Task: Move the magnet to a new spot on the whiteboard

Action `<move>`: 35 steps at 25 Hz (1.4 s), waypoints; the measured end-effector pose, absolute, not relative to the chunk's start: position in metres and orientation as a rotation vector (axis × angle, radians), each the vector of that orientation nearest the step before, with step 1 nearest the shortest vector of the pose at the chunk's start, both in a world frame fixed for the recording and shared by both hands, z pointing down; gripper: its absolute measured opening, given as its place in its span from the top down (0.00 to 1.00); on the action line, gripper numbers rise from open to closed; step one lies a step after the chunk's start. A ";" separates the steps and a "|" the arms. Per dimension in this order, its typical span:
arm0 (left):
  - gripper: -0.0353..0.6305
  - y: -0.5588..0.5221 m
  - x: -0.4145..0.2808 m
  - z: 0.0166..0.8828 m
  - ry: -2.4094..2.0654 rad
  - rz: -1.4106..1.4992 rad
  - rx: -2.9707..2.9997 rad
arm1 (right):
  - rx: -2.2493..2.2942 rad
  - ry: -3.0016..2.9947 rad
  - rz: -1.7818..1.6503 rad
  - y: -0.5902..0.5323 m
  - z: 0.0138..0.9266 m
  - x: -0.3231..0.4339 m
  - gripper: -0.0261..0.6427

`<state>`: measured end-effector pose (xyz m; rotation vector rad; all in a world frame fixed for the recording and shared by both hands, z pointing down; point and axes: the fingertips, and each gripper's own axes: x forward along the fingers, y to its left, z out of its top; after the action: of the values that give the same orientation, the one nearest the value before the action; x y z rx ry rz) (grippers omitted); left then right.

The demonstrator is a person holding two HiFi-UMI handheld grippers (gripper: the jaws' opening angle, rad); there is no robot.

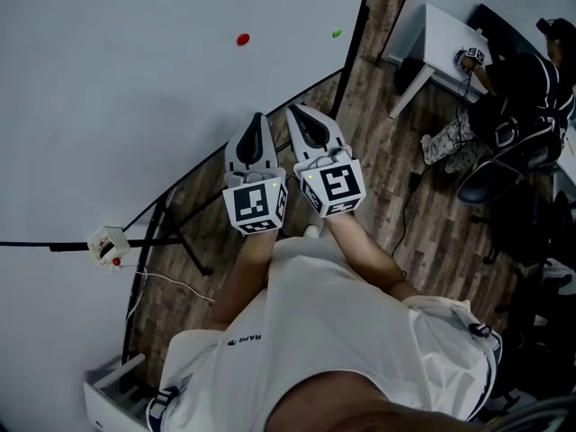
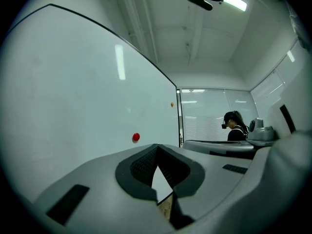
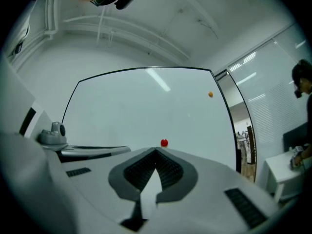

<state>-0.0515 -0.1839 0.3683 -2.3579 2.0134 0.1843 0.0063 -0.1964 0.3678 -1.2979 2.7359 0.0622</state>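
A small red magnet (image 1: 243,39) sticks on the whiteboard (image 1: 135,79), well ahead of both grippers and apart from them. It shows just above the closed tips in the left gripper view (image 2: 136,137) and in the right gripper view (image 3: 164,143). My left gripper (image 1: 256,122) and right gripper (image 1: 304,115) are held side by side in front of the person's chest, pointing toward the board. Both are shut with nothing between the fingers. A second small magnet (image 1: 337,33) sits near the board's right edge.
The whiteboard's black stand legs (image 1: 175,232) rest on the wood floor (image 1: 378,178). A small white box (image 1: 108,242) hangs at the board's lower edge. To the right, a seated person (image 1: 517,93) is at a white table (image 1: 447,39).
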 end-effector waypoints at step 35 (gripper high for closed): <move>0.94 -0.198 -0.092 0.370 1.994 0.179 -2.379 | -1.269 2.801 0.080 -0.251 0.360 -0.043 0.94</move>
<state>-0.0924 -0.1981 0.3704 -2.3787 1.9938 0.1795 -0.0430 -0.2512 0.3602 -1.2688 2.8008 0.0797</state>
